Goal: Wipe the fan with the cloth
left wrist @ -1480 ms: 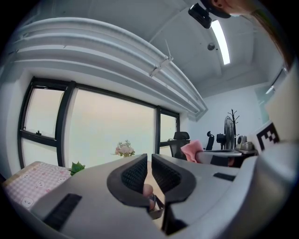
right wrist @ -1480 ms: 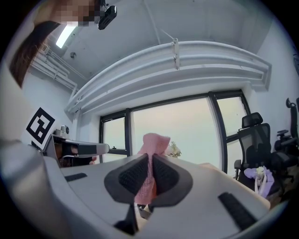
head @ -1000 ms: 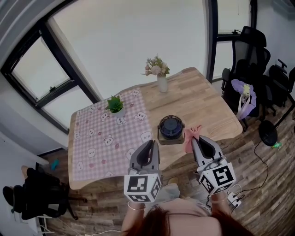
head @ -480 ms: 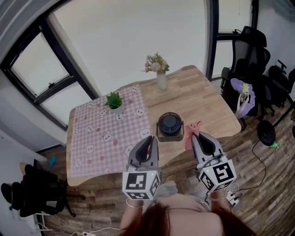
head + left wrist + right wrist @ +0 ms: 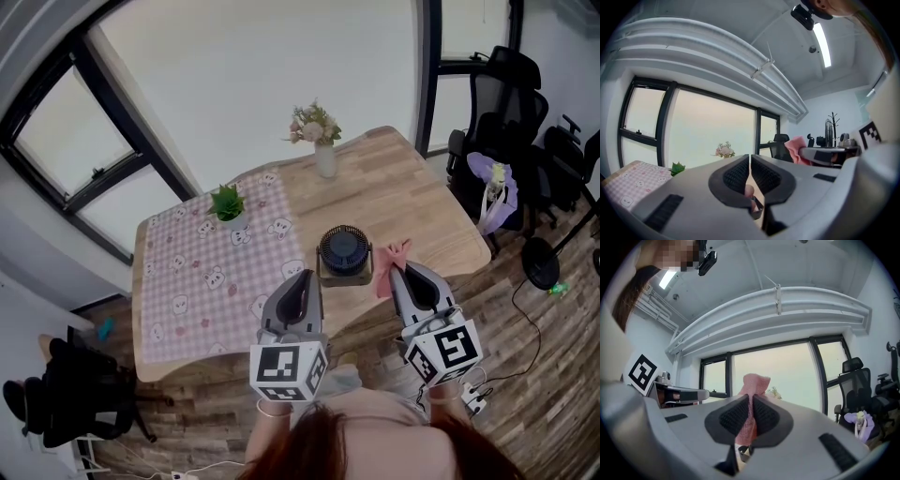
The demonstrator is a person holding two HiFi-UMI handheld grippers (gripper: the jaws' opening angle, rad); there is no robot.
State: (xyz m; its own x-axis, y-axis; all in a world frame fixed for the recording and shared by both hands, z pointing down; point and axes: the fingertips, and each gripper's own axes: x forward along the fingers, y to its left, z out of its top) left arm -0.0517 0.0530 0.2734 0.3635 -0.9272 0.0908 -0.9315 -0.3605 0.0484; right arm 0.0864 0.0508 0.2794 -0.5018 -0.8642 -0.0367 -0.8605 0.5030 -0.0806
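Note:
A small dark blue fan (image 5: 344,254) on a tan base stands near the front edge of the wooden table (image 5: 403,206). A pink cloth (image 5: 389,264) hangs from my right gripper (image 5: 405,274), which is shut on it just right of the fan; the cloth (image 5: 752,399) sticks up between the jaws in the right gripper view. My left gripper (image 5: 301,289) is held over the table's front edge, left of the fan, its jaws shut with nothing between them (image 5: 750,168). Both grippers point upward, above the table.
A pink checked tablecloth (image 5: 202,272) covers the table's left half, with a small potted plant (image 5: 228,206) on it. A white vase of flowers (image 5: 322,141) stands at the back. Black office chairs (image 5: 511,122) crowd the right side. Wooden floor lies below.
Both grippers stay in nearly the same place. The head view has shifted slightly, so the table and fan sit a little higher in the frame.

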